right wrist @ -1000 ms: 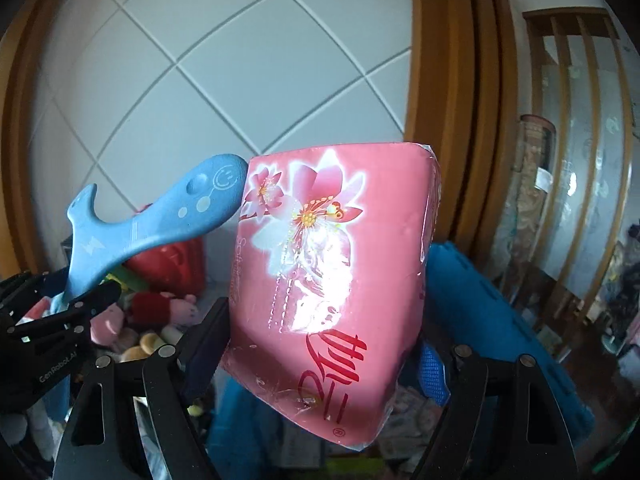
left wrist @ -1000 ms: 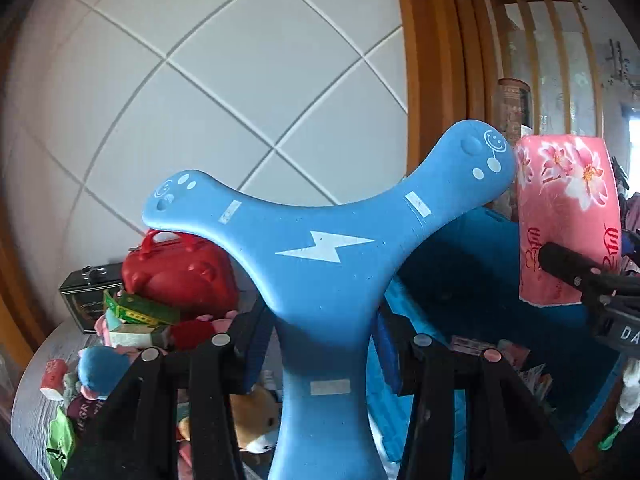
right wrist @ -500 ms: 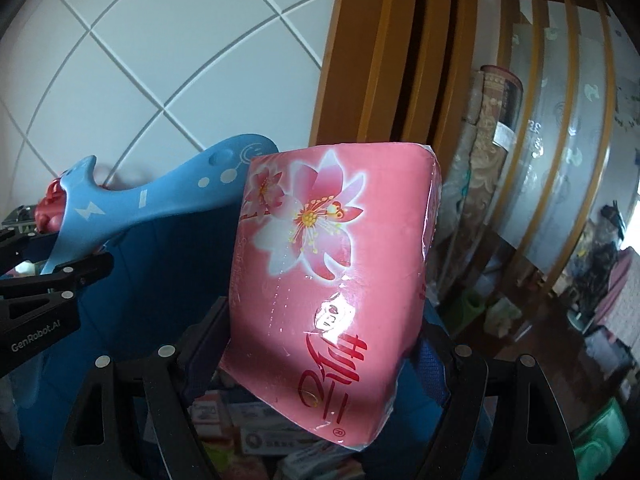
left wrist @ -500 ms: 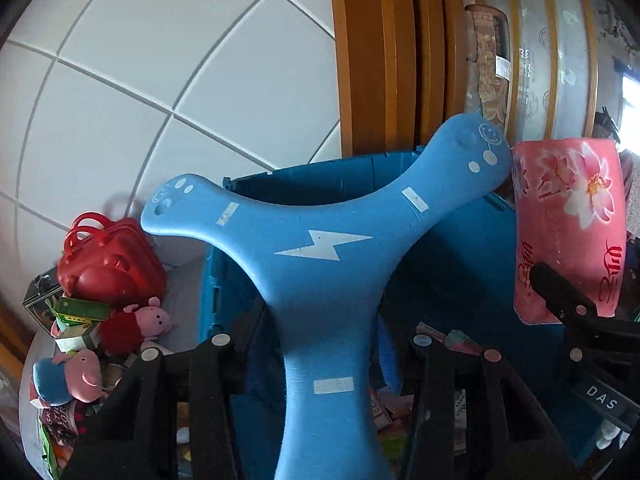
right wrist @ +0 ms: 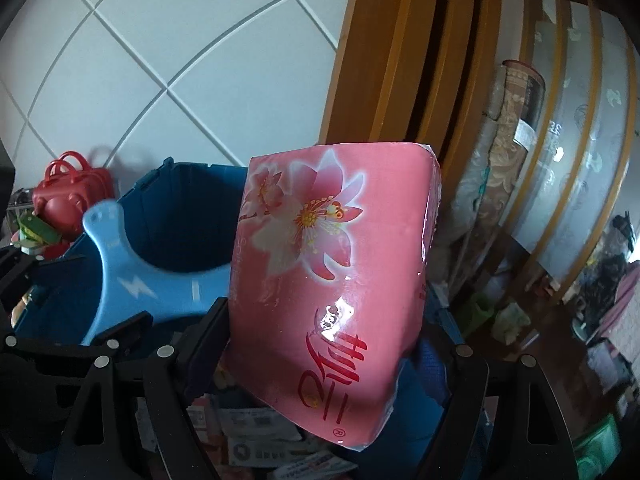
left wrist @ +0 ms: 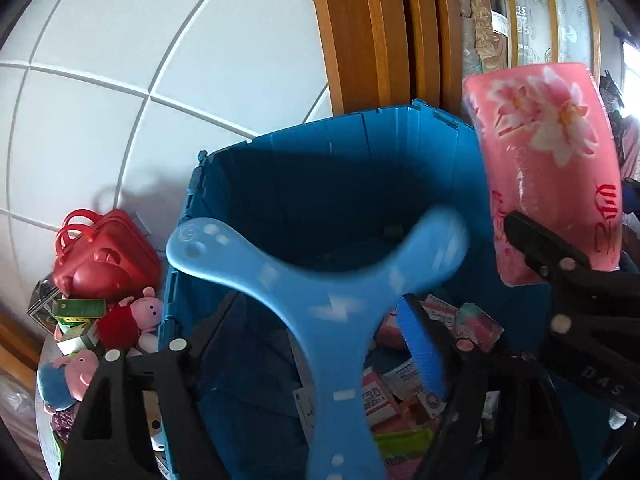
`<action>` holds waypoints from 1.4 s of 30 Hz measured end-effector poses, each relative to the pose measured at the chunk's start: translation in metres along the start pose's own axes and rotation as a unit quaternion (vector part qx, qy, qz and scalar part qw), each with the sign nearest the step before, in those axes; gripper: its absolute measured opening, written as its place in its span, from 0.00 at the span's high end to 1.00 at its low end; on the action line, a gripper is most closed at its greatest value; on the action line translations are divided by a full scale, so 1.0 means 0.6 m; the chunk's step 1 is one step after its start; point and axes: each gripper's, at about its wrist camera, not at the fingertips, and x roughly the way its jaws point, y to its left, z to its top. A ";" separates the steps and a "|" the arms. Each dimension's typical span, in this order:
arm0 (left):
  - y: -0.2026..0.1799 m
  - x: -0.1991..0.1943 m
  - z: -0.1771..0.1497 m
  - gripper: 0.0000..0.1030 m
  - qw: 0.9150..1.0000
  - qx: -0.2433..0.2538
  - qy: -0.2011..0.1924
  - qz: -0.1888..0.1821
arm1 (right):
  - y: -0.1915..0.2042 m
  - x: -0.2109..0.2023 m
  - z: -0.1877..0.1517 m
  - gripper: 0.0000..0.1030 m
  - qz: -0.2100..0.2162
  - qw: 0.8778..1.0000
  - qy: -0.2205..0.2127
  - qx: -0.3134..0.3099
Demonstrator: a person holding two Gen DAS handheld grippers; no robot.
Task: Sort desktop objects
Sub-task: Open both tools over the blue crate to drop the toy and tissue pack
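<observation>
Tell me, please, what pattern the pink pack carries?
Pink-and-white flowers with red lettering on the pink pack, clearest in the right wrist view.

Glossy plastic film wraps the pink tissue pack (right wrist: 332,280), catching glare. The blue boomerang (left wrist: 332,320) looks matt, foam-like. Smooth hard plastic on the blue crate (left wrist: 360,168); varnished wooden door frame (left wrist: 380,32) shines.

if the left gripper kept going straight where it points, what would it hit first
Probably the blue boomerang toy, blurred between the left gripper's just-opened fingers; past it, the blue crate's interior and its boxes. Depth is unclear.
</observation>
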 end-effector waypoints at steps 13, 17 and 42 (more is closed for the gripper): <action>-0.003 0.005 -0.001 0.25 1.000 0.010 0.008 0.001 | 0.012 0.008 -0.003 0.14 -0.009 1.000 0.016 -0.013; 0.003 -0.002 -0.005 0.25 1.000 0.005 -0.004 0.010 | 0.007 -0.025 -0.002 0.06 -0.012 1.000 -0.003 -0.009; 0.153 -0.231 -0.148 0.03 0.981 -0.101 -0.162 0.022 | 0.050 -0.228 -0.058 0.00 0.080 0.987 -0.113 0.076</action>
